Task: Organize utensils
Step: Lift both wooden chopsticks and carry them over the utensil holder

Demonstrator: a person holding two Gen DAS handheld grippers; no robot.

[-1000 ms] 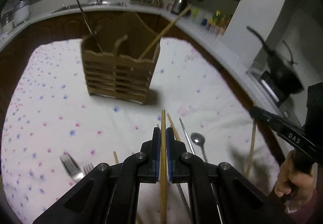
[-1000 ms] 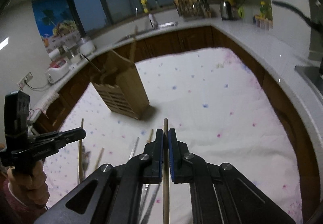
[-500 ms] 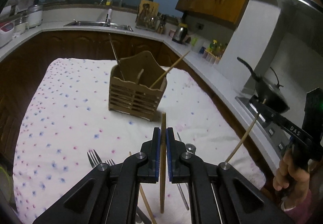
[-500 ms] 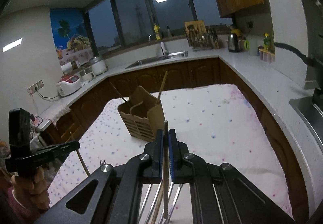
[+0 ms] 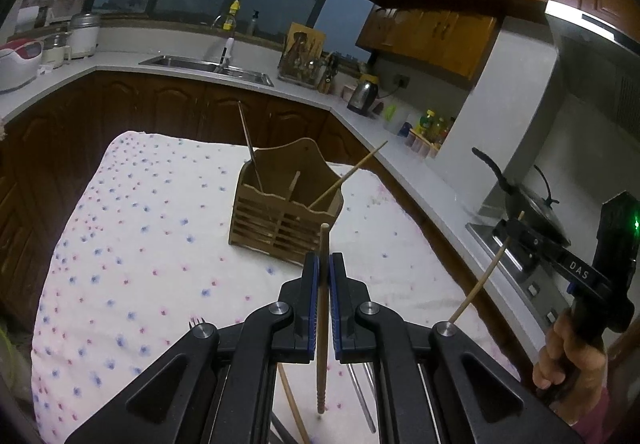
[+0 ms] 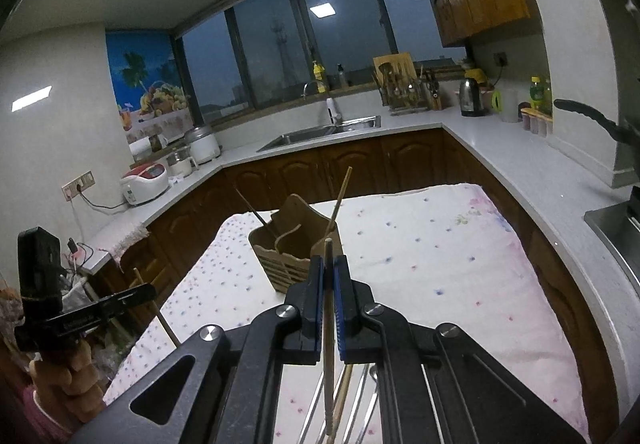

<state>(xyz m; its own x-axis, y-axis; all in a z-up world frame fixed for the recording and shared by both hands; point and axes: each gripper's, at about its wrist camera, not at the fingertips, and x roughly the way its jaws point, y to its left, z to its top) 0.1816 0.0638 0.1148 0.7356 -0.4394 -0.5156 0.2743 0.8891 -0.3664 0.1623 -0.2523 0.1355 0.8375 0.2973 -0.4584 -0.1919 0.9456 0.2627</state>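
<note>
Step in hand: carrying, one wooden chopstick per tool. Left gripper clamped on a chopstick; right gripper pinched shut on a second chopstick. Wooden holder ahead of and below both tips, upright on the dotted cloth, two sticks already inside. Next, by judgement: tip over an open compartment, lower, release. Left view only: fork tines beside the left jaw. Right view only: loose cutlery beneath the jaws.
</note>
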